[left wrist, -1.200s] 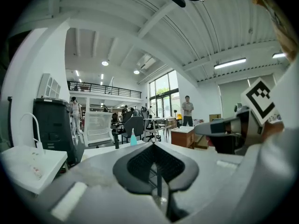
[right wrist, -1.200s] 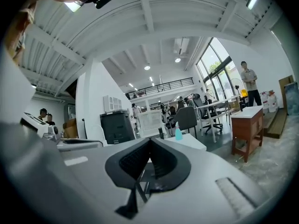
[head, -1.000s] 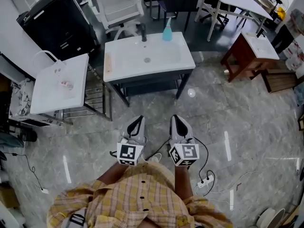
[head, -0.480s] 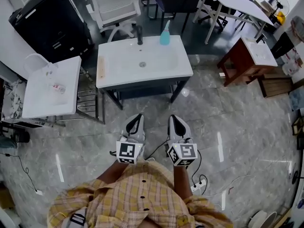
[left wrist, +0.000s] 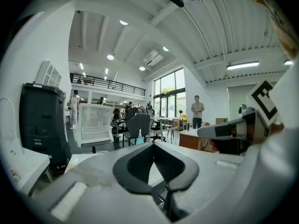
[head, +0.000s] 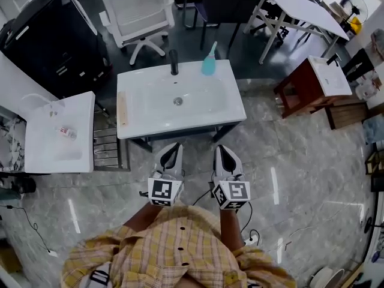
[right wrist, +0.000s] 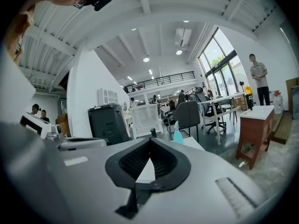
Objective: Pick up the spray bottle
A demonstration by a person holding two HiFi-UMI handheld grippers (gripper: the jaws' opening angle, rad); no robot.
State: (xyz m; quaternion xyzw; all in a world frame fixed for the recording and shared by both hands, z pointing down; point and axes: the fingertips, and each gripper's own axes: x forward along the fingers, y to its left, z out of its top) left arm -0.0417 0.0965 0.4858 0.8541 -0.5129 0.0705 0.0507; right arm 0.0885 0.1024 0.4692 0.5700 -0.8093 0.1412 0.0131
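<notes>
The teal spray bottle (head: pixel 208 63) stands at the back right corner of a white sink unit (head: pixel 225 110), beside a black faucet (head: pixel 174 62). Both grippers are held side by side over the floor just in front of the unit's near edge, well short of the bottle. My left gripper (head: pixel 171 153) is shut and holds nothing. My right gripper (head: pixel 220 153) is shut and empty too. In the left gripper view the bottle (left wrist: pixel 140 136) shows small just above the closed jaws. In the right gripper view the bottle (right wrist: pixel 177 134) stands a little right of the jaw tips.
A second white sink (head: pixel 57 134) stands at the left with a metal rack beside it. A black cabinet (head: pixel 48 35) and a white chair (head: pixel 138 11) are behind. A brown side table (head: pixel 312 83) stands right. A cable and power strip (head: pixel 252 239) lie on the floor.
The person has walked forward: the sink unit with the bottle has come down the head view toward the grippers. Both grippers stay shut, side by side.
</notes>
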